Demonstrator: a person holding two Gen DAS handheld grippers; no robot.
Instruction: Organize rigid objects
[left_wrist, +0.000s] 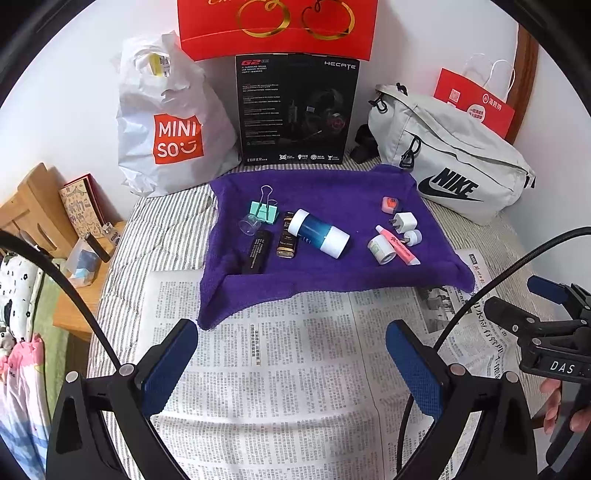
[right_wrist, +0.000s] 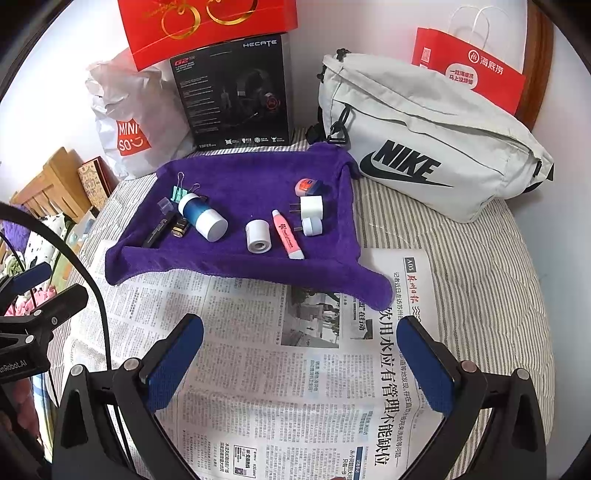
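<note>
A purple towel (left_wrist: 325, 184) (right_wrist: 255, 170) on the bed holds several small objects: a blue and white bottle (left_wrist: 318, 233) (right_wrist: 202, 217), a teal binder clip (left_wrist: 264, 211), a black stick (left_wrist: 257, 252), a gold and black tube (left_wrist: 287, 240), a white roll (left_wrist: 381, 249) (right_wrist: 258, 236), a pink tube (left_wrist: 399, 246) (right_wrist: 287, 240) and a white plug (left_wrist: 405, 222) (right_wrist: 311, 206). My left gripper (left_wrist: 291, 365) is open and empty above the newspaper (left_wrist: 280, 369). My right gripper (right_wrist: 301, 365) is open and empty above the newspaper (right_wrist: 258, 369).
Behind the towel stand a white Miniso bag (left_wrist: 173, 125), a black headset box (left_wrist: 295, 110) and a grey Nike bag (left_wrist: 450, 158) (right_wrist: 424, 136). A red paper bag (right_wrist: 469, 70) leans at the back right. A wooden bedside table (left_wrist: 74, 295) is left of the bed.
</note>
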